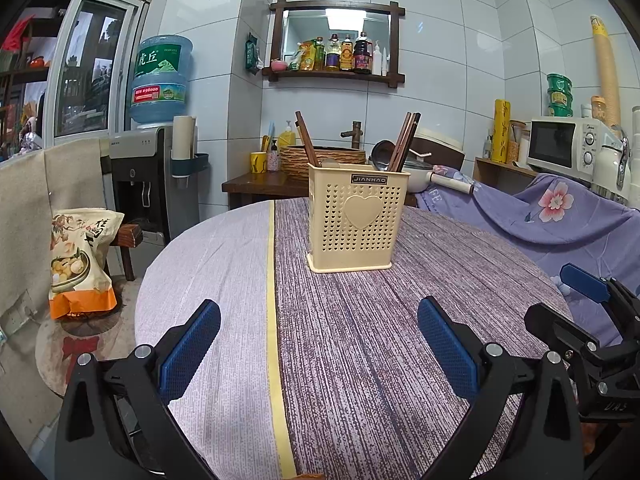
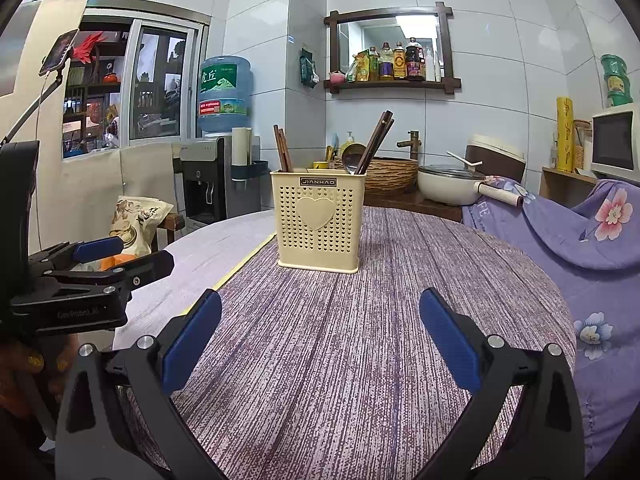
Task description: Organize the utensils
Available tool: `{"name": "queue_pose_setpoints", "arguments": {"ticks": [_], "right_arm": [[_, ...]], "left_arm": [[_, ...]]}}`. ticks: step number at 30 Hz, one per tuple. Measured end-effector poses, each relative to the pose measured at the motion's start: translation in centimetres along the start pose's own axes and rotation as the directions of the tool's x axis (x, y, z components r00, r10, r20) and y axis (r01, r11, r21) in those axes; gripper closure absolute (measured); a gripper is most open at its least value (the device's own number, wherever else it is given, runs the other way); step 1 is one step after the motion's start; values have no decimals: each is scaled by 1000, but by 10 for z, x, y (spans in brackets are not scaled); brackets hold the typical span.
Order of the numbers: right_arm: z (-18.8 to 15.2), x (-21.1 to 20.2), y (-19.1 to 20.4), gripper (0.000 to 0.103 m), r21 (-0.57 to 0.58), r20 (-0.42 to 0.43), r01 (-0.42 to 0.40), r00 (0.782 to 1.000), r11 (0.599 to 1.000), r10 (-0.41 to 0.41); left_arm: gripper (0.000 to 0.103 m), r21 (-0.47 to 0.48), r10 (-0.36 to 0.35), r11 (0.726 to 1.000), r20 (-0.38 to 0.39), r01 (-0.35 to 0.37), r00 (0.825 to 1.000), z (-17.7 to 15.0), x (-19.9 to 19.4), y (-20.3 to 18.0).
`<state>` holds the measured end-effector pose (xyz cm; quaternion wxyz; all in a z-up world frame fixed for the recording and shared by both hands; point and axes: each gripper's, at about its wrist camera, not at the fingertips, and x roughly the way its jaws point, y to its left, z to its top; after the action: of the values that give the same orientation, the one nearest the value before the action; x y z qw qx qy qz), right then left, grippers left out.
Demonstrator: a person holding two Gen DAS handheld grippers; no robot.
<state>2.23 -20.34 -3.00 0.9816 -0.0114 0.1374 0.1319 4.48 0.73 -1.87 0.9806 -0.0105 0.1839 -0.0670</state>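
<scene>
A cream perforated utensil holder (image 1: 356,216) with a heart on its front stands upright on the round table (image 1: 224,264); it also shows in the right wrist view (image 2: 320,220). Brown chopsticks (image 1: 404,142) lean out of it at left and right, and a metal spoon (image 2: 354,158) stands inside. My left gripper (image 1: 318,344) is open and empty, low over the table in front of the holder. My right gripper (image 2: 320,336) is open and empty too, beside the left one. Each gripper shows in the other's view: the right one (image 1: 592,320), the left one (image 2: 112,256).
A purple floral cloth (image 2: 580,240) covers furniture right of the table. Behind are a wooden counter with a wicker basin (image 1: 320,160), a pot (image 2: 448,184), a microwave (image 1: 560,144) and a water dispenser (image 1: 148,168). A snack bag (image 1: 80,256) sits at left.
</scene>
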Motion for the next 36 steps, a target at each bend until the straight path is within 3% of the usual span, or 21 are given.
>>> {"name": "queue_pose_setpoints", "arguments": {"ticks": [36], "right_arm": [[0, 1, -3, 6, -3, -5, -1, 1000, 1000, 1]], "left_arm": [[6, -3, 6, 1000, -17, -6, 1000, 1, 1, 2]]}}
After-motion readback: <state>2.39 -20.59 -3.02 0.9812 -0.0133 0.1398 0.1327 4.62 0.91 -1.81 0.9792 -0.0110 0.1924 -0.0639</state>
